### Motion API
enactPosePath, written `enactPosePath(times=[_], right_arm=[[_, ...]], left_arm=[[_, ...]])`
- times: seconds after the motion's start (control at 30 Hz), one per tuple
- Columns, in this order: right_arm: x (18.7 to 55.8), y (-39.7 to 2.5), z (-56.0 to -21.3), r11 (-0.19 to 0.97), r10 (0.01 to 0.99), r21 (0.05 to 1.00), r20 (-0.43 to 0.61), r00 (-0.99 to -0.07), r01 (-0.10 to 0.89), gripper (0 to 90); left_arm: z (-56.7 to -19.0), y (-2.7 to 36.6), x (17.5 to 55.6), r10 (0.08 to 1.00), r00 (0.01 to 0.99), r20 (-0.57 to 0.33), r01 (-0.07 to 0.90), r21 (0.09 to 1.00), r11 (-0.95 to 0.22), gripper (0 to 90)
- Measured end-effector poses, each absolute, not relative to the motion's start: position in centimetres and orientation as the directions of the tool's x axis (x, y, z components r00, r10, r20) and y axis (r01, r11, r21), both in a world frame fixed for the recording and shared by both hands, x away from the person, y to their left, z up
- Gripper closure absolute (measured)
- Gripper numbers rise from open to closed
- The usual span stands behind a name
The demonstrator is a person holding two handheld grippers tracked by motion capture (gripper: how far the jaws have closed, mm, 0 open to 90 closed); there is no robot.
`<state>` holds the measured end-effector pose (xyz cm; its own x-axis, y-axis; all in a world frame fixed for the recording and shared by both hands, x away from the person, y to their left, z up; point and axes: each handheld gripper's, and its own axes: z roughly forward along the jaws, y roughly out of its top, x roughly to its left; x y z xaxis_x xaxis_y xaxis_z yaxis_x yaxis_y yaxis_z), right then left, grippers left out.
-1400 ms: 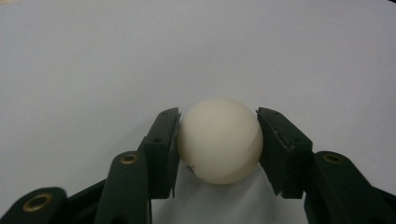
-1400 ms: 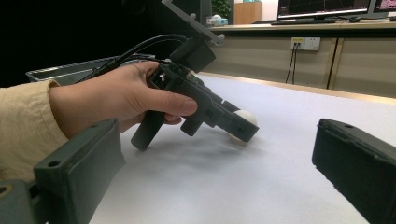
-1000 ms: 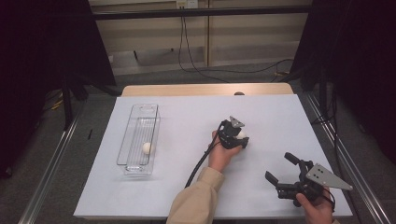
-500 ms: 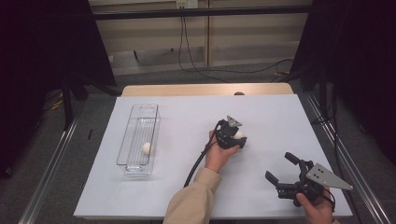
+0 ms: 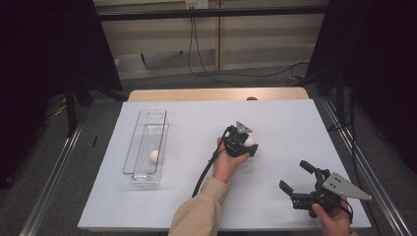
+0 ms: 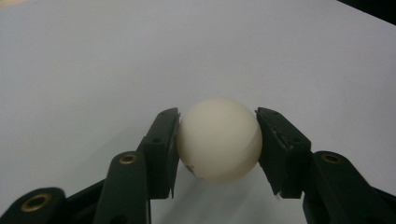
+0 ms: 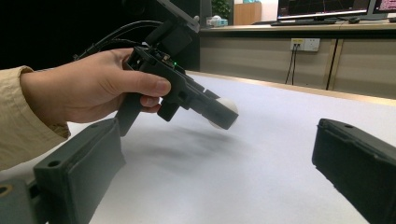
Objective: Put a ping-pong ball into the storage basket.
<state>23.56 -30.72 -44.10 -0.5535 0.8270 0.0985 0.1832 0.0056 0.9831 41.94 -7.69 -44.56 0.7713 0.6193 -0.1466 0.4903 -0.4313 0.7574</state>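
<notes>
White table (image 5: 295, 123), left claw (image 6: 217, 140) gripping white ball (image 6: 218, 139), right claw (image 5: 300, 177) wide open.

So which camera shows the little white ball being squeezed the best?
The left gripper view: the ball sits big and sharp between the left gripper jaws. The right gripper view shows it partly hidden, off the table. The high view shows a tiny white spot.

**A lab or test room**

A white-covered table (image 5: 295, 118) stands between dark curtains (image 5: 54, 44). Cables (image 5: 206, 64) trail over a grey carpet, wall sockets (image 7: 303, 44) sit on pale panelling, and lit computer monitors (image 7: 322, 7) rest on a desk behind.
</notes>
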Motion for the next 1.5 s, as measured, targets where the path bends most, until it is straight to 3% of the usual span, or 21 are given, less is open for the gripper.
enactPosePath(times=[1.5], right_arm=[[23.5, -30.7, -44.1, 0.005, 0.827, 0.983, 0.099, -0.554, 0.182, 1.4]], left_arm=[[-44.1, -4.6, 41.2, 0.627, 0.766, -0.141, 0.5, 0.744, -0.443, 51.2]])
